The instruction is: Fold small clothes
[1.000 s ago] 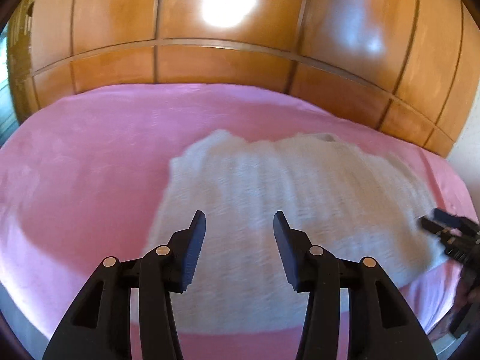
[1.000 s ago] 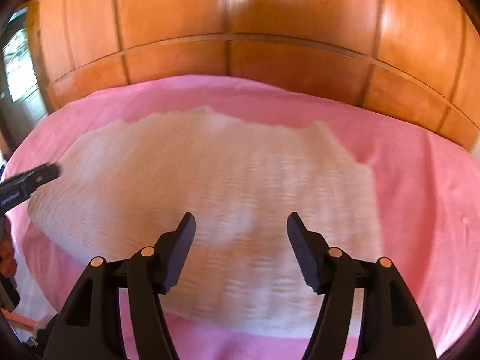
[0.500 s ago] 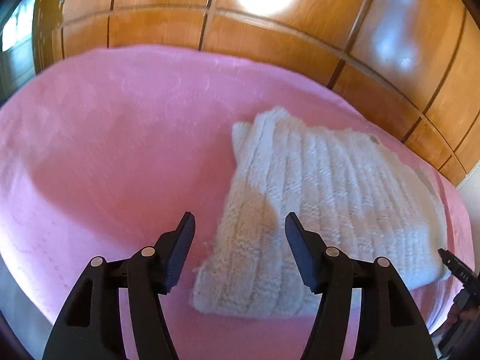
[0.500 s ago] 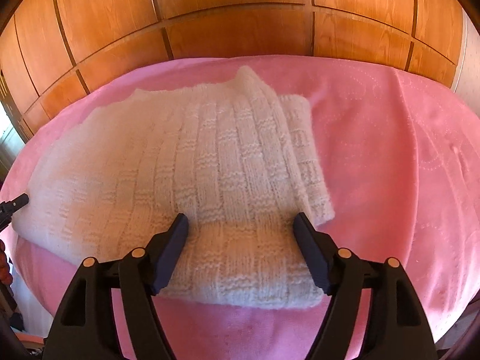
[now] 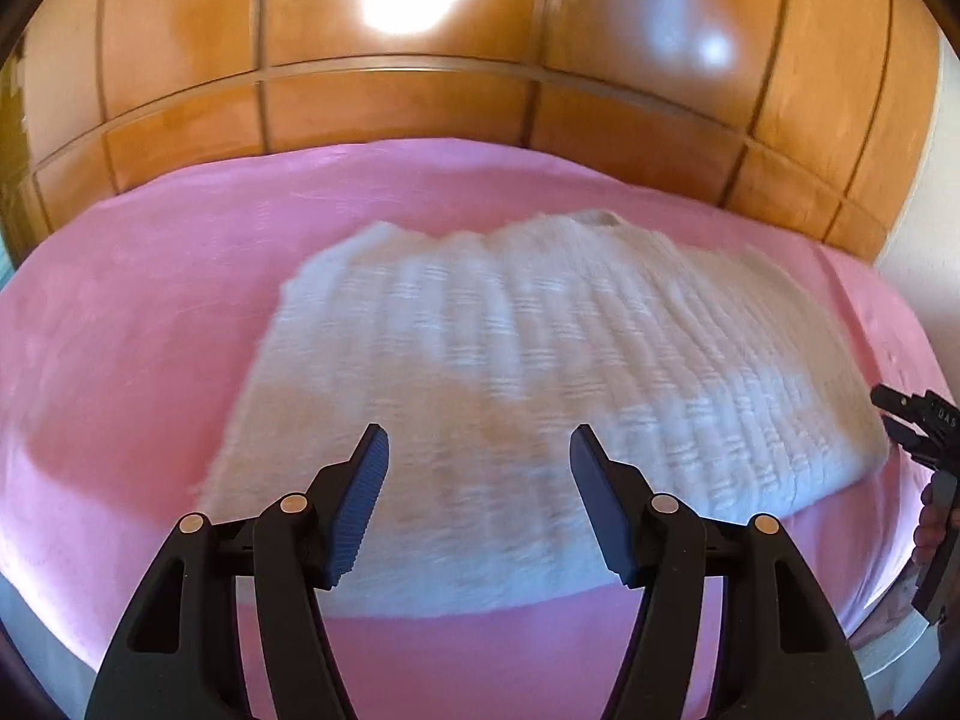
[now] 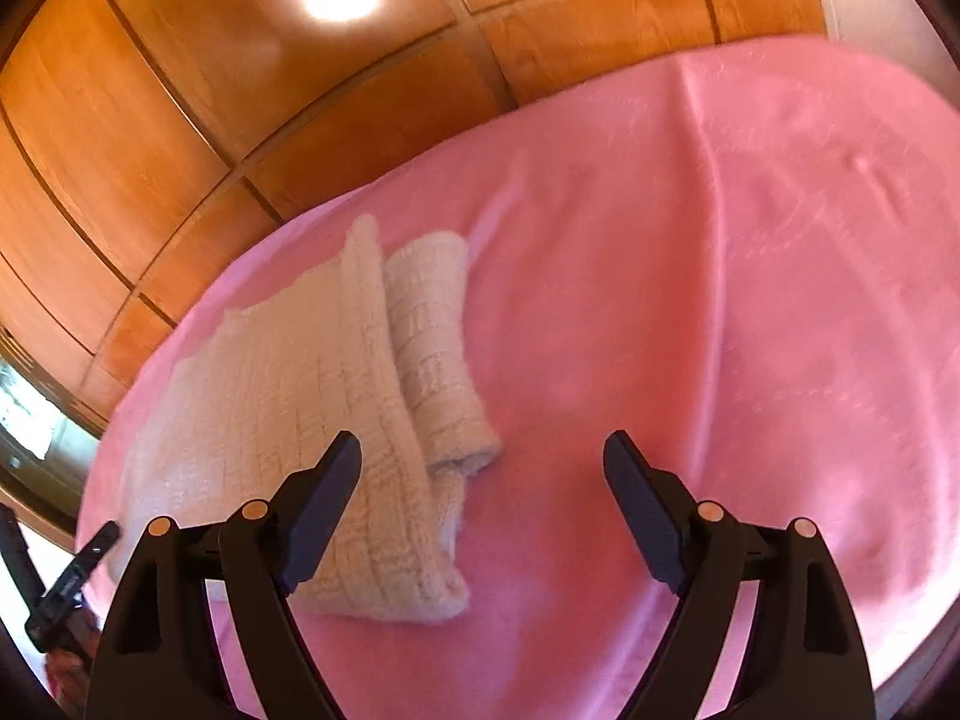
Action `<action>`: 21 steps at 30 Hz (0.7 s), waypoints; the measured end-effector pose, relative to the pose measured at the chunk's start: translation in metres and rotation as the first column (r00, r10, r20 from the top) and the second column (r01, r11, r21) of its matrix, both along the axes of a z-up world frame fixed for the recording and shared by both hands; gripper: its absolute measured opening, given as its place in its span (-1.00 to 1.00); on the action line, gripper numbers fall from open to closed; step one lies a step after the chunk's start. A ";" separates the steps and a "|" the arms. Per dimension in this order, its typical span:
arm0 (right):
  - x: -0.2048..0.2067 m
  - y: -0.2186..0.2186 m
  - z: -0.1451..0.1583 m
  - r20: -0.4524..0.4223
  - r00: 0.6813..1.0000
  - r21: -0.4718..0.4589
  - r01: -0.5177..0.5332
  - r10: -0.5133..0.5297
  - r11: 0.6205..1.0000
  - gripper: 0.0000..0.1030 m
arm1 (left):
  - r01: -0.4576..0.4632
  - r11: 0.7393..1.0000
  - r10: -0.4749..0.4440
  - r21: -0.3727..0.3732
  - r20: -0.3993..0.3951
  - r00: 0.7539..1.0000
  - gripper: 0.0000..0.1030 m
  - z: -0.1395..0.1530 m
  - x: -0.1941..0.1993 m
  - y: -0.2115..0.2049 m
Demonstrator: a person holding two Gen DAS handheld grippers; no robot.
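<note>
A cream knitted sweater (image 5: 540,396) lies folded on a pink blanket (image 5: 138,324). In the right wrist view the sweater (image 6: 312,420) shows its folded sleeve along its right edge. My left gripper (image 5: 479,450) is open and empty, held over the sweater's near edge. My right gripper (image 6: 483,456) is open and empty, held above the blanket just right of the sweater. The right gripper also shows at the right edge of the left wrist view (image 5: 912,420), and the left gripper at the lower left of the right wrist view (image 6: 72,582).
Glossy wooden wardrobe doors (image 5: 480,84) stand behind the blanket. The pink blanket (image 6: 750,300) stretches wide to the right of the sweater. The bed's near edge runs along the bottom of both views.
The left gripper has swung right, so the sweater now fills its view. The right gripper has swung right, off the sweater and over bare blanket. Both stay open.
</note>
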State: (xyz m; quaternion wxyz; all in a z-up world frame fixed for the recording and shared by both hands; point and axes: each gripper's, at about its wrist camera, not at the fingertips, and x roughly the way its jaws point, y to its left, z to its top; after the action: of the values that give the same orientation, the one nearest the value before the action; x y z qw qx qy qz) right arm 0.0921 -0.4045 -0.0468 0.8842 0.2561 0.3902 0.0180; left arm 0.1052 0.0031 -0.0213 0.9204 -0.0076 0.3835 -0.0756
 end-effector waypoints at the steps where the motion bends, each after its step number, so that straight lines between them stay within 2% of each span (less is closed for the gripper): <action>1: 0.002 0.002 -0.002 0.001 1.000 0.012 -0.015 0.015 1.000 0.61 | 0.004 1.000 -0.004 0.015 -0.005 1.000 0.20 0.000 0.003 -0.008; 6: 0.013 0.015 -0.011 -0.007 0.996 0.040 -0.086 0.087 0.995 0.70 | 0.045 0.998 -0.045 0.034 0.003 0.999 0.20 0.001 0.009 -0.039; 16: 0.001 0.005 -0.013 0.010 0.990 0.135 -0.140 0.140 0.981 0.70 | 0.104 0.993 -0.104 0.060 -0.004 0.995 0.20 -0.009 0.018 -0.068; 19: 0.000 0.003 -0.014 0.010 0.990 0.154 -0.137 0.137 0.979 0.65 | 0.110 0.991 -0.110 0.070 -0.006 0.994 0.20 -0.011 0.021 -0.071; 21: -0.001 0.005 -0.014 0.006 0.990 0.155 -0.139 0.140 0.978 0.51 | 0.110 0.991 -0.109 0.071 -0.009 0.994 0.20 -0.012 0.022 -0.072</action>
State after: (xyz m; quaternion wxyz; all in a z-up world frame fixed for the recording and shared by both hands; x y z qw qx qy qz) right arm 0.0916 -0.4000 -0.0607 0.8573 0.2960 0.4067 0.1096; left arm 0.1268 -0.0693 -0.0335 0.9135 0.0462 0.3883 -0.1122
